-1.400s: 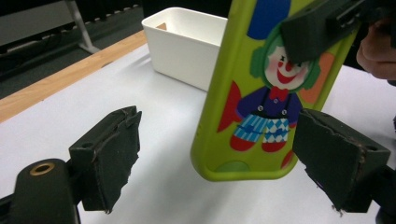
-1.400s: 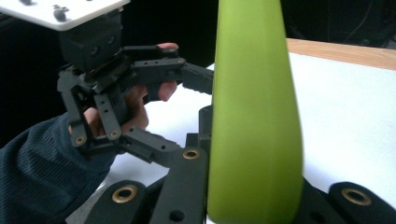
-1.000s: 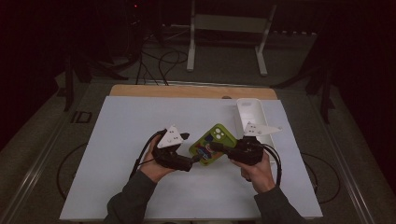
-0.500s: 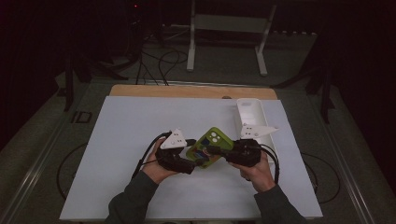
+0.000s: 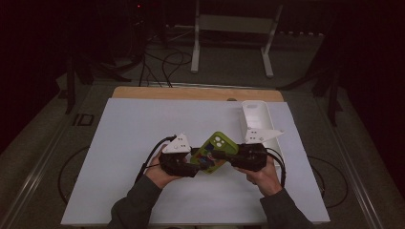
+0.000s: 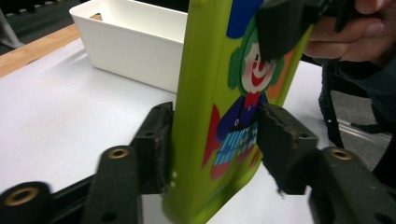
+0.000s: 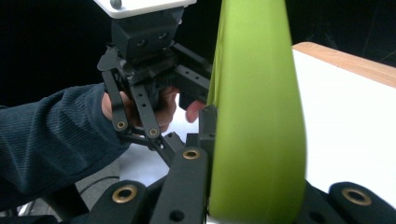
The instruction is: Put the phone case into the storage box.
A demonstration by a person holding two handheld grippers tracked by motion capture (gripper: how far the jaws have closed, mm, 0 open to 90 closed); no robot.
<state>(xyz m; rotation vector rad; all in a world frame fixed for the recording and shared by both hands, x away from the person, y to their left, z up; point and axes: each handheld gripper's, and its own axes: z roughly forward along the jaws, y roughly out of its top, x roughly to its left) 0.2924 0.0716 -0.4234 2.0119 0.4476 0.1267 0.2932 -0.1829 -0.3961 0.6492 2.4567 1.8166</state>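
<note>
Right now we are holding the green phone case [image 5: 216, 151] at the middle of the high view, its long axis running diagonally between our two grippers. Our left gripper [image 5: 195, 165] is clamping its lower end, jaws closed on both faces; our right gripper [image 5: 220, 155] is pinching its upper part. Toward the upper right, the white bin [image 5: 256, 120] is sitting apparently empty, nearer our right hand [image 5: 259, 172].

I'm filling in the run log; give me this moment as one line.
left gripper: shut on green phone case | right gripper: shut on its other end | case: held above white table | white bin: beyond, apart
</note>
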